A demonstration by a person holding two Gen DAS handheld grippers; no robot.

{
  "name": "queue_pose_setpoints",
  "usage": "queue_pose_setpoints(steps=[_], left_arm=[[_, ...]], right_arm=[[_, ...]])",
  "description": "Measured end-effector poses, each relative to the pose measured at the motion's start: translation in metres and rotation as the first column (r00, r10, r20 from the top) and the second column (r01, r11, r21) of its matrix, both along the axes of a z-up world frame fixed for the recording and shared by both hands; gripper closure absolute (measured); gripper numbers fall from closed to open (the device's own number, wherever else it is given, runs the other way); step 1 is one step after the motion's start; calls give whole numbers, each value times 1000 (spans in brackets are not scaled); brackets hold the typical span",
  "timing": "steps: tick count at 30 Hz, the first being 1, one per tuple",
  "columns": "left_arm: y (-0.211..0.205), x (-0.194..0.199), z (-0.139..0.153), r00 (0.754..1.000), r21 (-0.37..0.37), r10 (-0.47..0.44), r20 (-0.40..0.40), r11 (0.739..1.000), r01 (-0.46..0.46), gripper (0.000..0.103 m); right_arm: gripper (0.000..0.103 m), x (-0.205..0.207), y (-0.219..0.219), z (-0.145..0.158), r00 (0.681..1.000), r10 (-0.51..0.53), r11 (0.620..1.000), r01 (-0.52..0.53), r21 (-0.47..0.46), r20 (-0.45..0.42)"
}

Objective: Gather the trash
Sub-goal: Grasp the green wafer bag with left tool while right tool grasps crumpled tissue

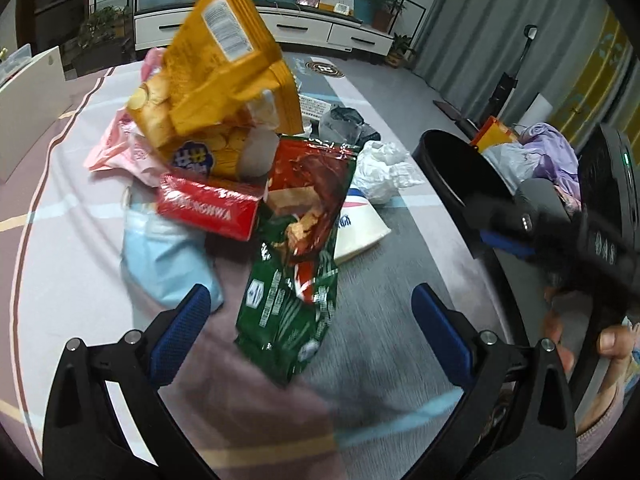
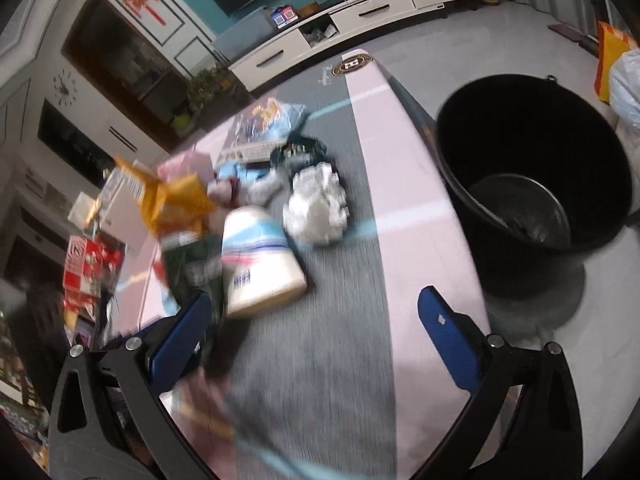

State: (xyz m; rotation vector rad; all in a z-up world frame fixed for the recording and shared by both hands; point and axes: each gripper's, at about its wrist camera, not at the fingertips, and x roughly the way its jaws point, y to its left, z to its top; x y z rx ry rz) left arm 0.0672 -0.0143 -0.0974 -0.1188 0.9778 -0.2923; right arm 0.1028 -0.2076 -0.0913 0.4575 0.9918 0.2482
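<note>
A pile of trash lies on a pink and grey mat [image 1: 60, 264]. In the left wrist view I see a yellow snack bag [image 1: 224, 80], a red box [image 1: 208, 208], a green and red wrapper [image 1: 296, 280], a pale blue bag [image 1: 168, 264], a white tissue pack [image 1: 360, 228] and crumpled white plastic [image 1: 384, 172]. My left gripper [image 1: 312, 320] is open just before the green wrapper. My right gripper [image 2: 316, 328] is open above the mat, near the tissue pack [image 2: 260, 256] and crumpled plastic [image 2: 316, 208]. A black bucket [image 2: 532, 184] stands to the right; it also shows in the left wrist view [image 1: 452, 168].
A white TV cabinet [image 1: 280, 28] and potted plants [image 1: 100, 36] stand at the back. Bags and purple cloth [image 1: 548, 148] lie beyond the bucket. A white board [image 1: 32, 96] stands at the left. The right hand-held gripper's body [image 1: 592, 236] shows blurred at the left view's right edge.
</note>
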Motion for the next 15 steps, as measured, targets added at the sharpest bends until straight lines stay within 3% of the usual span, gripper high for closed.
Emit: queue_pose_setpoints(steps=[6,9,11,13,15], left_arm=[[-6,20,-13,1000,34,15,-22,999,-14,35],[-2,26,-19,999,38,24,-38,999,-23,55],[1,28,-21,998,24,27,-48,999,-25,57],[3,27,-22,999,18,22,-45,1000,-21,59],[3,24,-21,999,9,16,-47,1000,-15,64]], right_arm=[[6,53,12,-12,1000,8,1000,-9,7,18],[23,71,17,-23,1000,17,1000,-17,-7,-2],[35,77,20,-29,999,29,999,-30,-17,-20],[59,76,22,-33,998,49,998,-50,-36,-28],[74,71,23,-34,998,56,997,-58,-49,-27]])
